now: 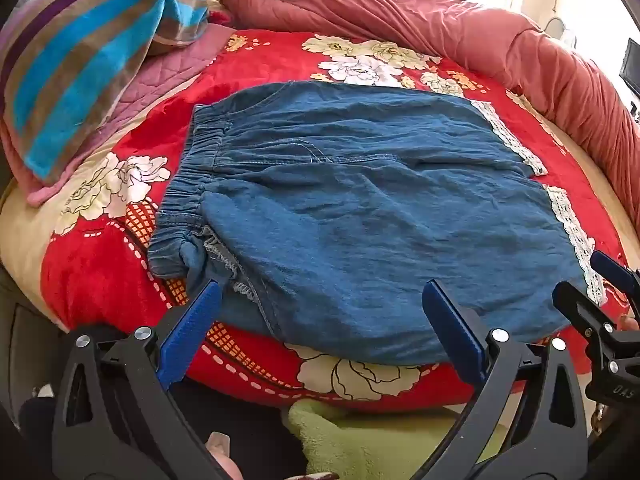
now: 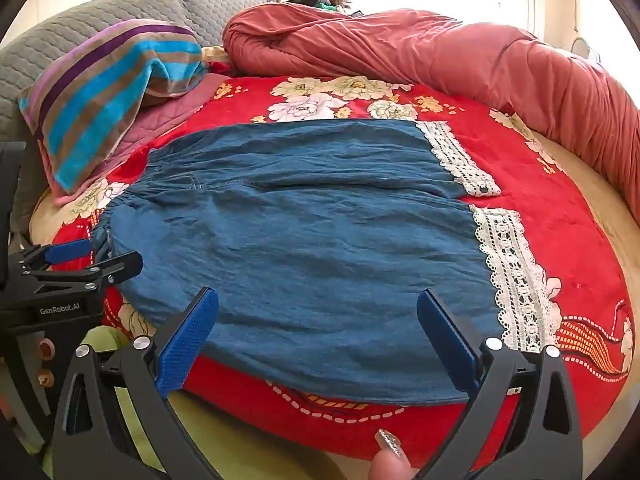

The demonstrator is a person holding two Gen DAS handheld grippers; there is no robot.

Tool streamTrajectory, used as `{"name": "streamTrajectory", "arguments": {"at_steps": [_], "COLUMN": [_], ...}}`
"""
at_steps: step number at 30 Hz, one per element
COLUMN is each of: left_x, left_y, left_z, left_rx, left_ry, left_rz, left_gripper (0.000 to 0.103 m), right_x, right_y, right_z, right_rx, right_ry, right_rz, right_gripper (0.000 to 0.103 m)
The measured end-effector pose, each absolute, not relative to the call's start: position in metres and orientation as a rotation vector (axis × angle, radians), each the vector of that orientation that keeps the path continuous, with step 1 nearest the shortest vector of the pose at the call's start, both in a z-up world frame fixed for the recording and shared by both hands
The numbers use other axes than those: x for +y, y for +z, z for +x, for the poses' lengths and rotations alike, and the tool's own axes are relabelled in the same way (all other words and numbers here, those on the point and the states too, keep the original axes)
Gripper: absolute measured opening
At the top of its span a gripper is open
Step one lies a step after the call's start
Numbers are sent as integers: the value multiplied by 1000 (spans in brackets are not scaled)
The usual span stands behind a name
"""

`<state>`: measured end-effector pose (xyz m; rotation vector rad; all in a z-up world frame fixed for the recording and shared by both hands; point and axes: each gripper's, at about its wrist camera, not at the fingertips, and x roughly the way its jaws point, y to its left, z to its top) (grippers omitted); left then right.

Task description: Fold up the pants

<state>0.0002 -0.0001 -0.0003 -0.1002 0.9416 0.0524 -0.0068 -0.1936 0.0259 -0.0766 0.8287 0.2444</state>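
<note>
Blue denim pants [image 1: 360,208] lie spread flat on a red flowered blanket [image 1: 260,68], elastic waistband [image 1: 188,184] to the left and white lace leg hems [image 1: 572,232] to the right. They also show in the right wrist view [image 2: 312,248], lace hems [image 2: 512,268] at right. My left gripper [image 1: 324,308] is open and empty over the near edge by the waistband. My right gripper [image 2: 320,320] is open and empty over the near edge by the hem end. Each gripper shows in the other's view: the right gripper [image 1: 600,284] and the left gripper [image 2: 96,256].
A striped blue, brown and purple towel [image 1: 80,72] lies on a pink quilted pad at the far left. A rolled pink-red duvet [image 1: 460,28] runs along the back and right. A green cloth [image 1: 360,440] lies below the bed's near edge. Grey pillows [image 2: 120,12] sit behind.
</note>
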Motion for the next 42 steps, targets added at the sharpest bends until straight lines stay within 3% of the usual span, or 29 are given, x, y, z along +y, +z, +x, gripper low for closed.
{"name": "streamTrajectory", "arguments": {"at_steps": [42], "left_x": [0], "left_y": [2], "left_z": [-1], "left_rx": [933], "left_ry": [55], "left_rz": [-98], "left_gripper": [95], "right_x": [-192], "right_y": [24], "right_z": [-8], "right_rx": [841], "right_ry": [254], "right_rz": [-80], "right_gripper": [99]}}
